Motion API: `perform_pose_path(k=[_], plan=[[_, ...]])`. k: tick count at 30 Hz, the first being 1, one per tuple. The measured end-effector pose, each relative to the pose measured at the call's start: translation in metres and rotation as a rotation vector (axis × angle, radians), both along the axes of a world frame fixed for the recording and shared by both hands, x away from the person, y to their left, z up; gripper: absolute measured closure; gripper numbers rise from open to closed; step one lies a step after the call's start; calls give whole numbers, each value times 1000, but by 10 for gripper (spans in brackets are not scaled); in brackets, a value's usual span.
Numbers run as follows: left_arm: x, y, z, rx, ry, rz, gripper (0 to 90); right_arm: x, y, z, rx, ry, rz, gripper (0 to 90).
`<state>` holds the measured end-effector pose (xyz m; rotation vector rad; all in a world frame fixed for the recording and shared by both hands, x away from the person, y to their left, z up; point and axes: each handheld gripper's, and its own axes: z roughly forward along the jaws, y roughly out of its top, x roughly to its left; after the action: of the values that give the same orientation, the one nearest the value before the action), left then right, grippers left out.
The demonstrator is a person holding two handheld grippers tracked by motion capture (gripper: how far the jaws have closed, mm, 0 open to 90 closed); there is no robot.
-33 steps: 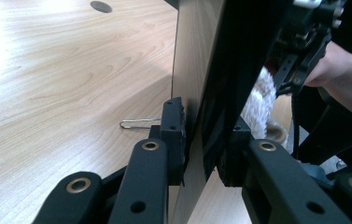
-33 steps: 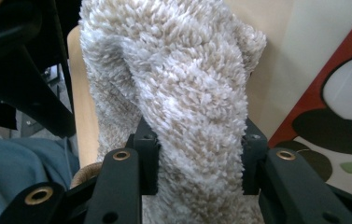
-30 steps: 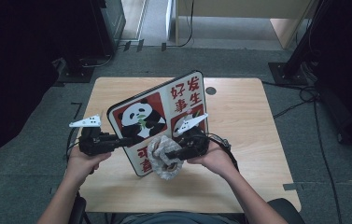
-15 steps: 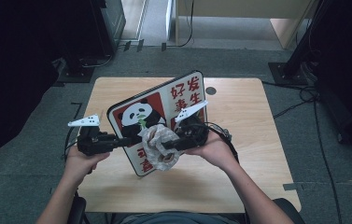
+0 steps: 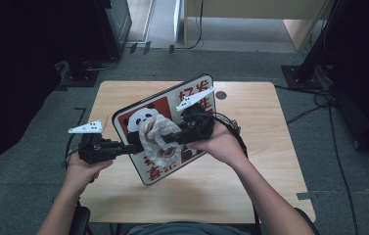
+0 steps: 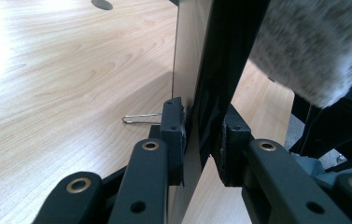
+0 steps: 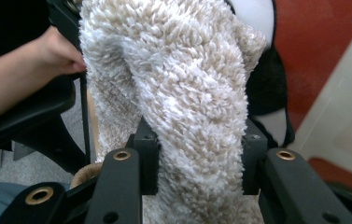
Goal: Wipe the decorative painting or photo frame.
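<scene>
The only writing stands on the panda sign point(image 5: 165, 129), a white-bordered board held tilted above the table point(image 5: 250, 166). Large red Chinese characters run along its upper right edge, near the top corner; the first looks like 好, and the next is partly covered and cannot be read for sure. More characters, white on a red strip, sit along its lower edge, half hidden by the cloth point(image 5: 156, 139) and too small to make out.
</scene>
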<state>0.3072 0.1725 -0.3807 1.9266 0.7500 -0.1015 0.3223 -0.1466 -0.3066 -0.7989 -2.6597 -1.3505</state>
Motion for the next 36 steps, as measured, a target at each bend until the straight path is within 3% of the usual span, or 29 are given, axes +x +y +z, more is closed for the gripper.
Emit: perform_pose_path(k=[11, 15, 22, 36], plan=[[0, 1, -1, -8, 0, -5, 766, 2, 19, 42, 25, -64, 13, 621], [0, 0, -1, -11, -3, -7, 768, 3, 27, 50, 25, -83, 13, 620], [-1, 0, -1, -5, -19, -13, 774, 8, 39, 42, -10, -87, 17, 620], [-1, 0, -1, -3, -18, -18, 774, 10, 38, 24, -24, -84, 31, 619]])
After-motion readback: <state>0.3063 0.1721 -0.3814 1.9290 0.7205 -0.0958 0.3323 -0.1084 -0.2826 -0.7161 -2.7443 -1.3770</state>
